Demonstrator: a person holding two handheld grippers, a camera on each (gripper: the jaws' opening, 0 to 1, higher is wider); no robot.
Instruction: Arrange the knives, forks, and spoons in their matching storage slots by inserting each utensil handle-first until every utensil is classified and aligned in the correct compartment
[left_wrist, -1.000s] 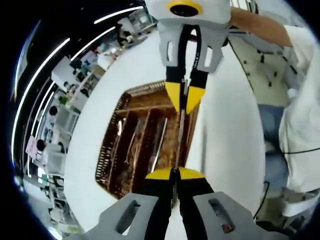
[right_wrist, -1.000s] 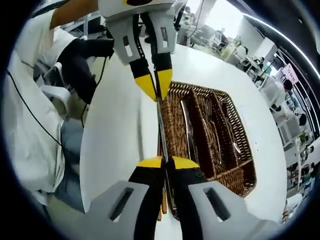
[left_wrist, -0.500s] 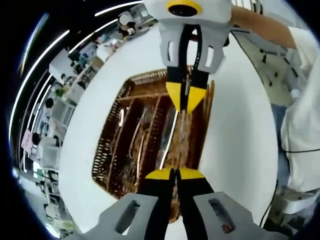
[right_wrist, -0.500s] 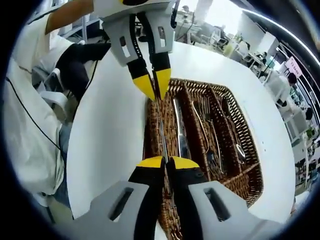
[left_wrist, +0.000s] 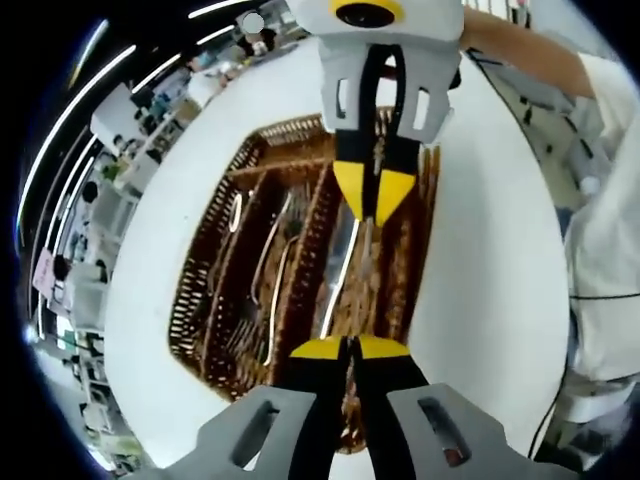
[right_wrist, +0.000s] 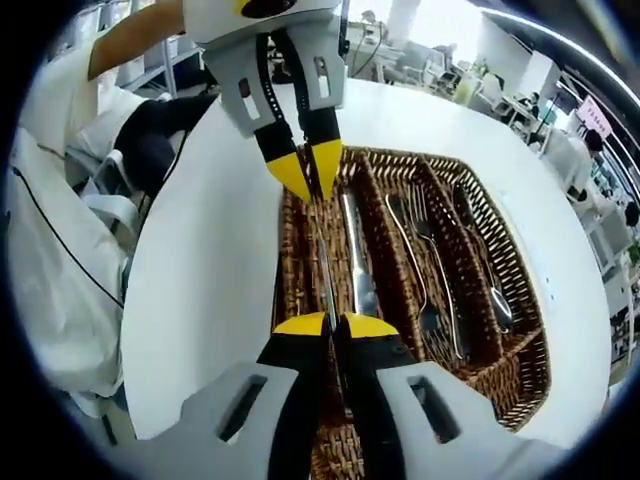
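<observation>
Left gripper view: my left gripper (left_wrist: 349, 347) rises from six o'clock with its yellow tips clenched on one end of a knife (left_wrist: 364, 262). The slim metal knife runs straight up toward twelve o'clock, where my right gripper (left_wrist: 373, 196) comes down and grips its other end. The knife hangs over the wicker tray (left_wrist: 205, 300), above the compartment nearest three o'clock. A second knife (left_wrist: 340, 268) lies in that same area of the tray, just toward nine o'clock of the held one. Forks (left_wrist: 268, 262) and a spoon (left_wrist: 235, 217) lie in the slots farther toward nine o'clock. The tray sits on a white table (left_wrist: 480, 270).

Right gripper view: my right gripper (right_wrist: 334, 325) is pinched shut on the knife (right_wrist: 322, 262) at six o'clock, and my left gripper (right_wrist: 308, 175) clamps it from twelve o'clock. The tray (right_wrist: 520, 330) spreads toward three o'clock, with another knife (right_wrist: 357, 262) beside the held one, then forks (right_wrist: 430, 268), then a spoon (right_wrist: 485, 272) in the slot farthest toward three o'clock.
</observation>
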